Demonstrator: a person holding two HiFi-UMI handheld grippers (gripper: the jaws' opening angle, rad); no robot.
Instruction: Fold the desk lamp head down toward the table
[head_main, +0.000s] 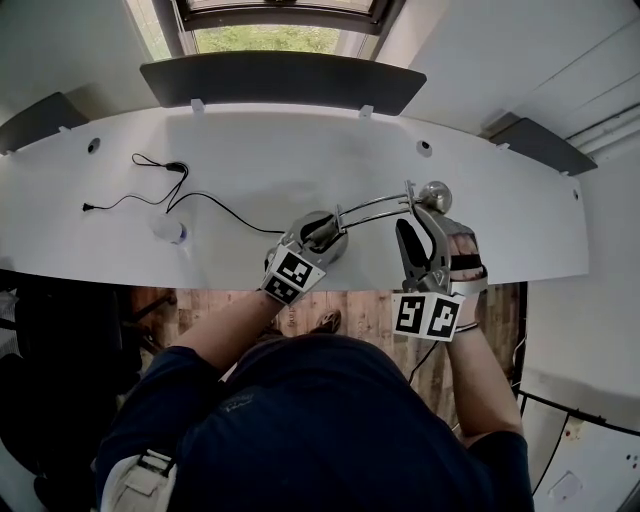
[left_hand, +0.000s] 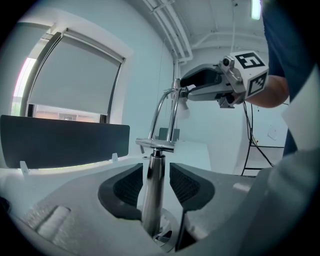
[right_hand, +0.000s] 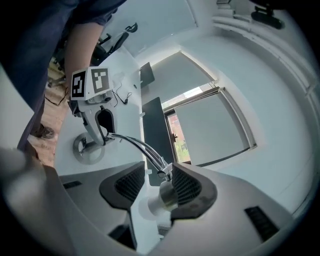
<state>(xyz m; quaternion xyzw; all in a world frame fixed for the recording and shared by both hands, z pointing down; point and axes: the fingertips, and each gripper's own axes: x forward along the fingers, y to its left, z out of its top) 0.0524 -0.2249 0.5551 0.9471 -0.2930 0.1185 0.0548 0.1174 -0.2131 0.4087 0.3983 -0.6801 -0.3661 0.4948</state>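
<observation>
The lamp head (right_hand: 166, 196) sits up off the desk (head_main: 250, 170), out at the end of the curved twin-rod arm (right_hand: 135, 145). The round base (right_hand: 89, 149) stands near the desk's front edge. The right gripper (right_hand: 155, 187) has the head between its jaws, which are spread wide with no squeeze on it, though it lies close against one pad. Over at the base, the left gripper (left_hand: 156, 187) straddles the upright post (left_hand: 152, 200), jaws just as wide with a gap either side.

So nothing is gripped. My read is that the fold is not finished, with the head hanging clear of the desk. The next move calls for the left jaws to pinch the post and steady the base. Then the right jaws close on the head and swing it down about the hinge.
</observation>
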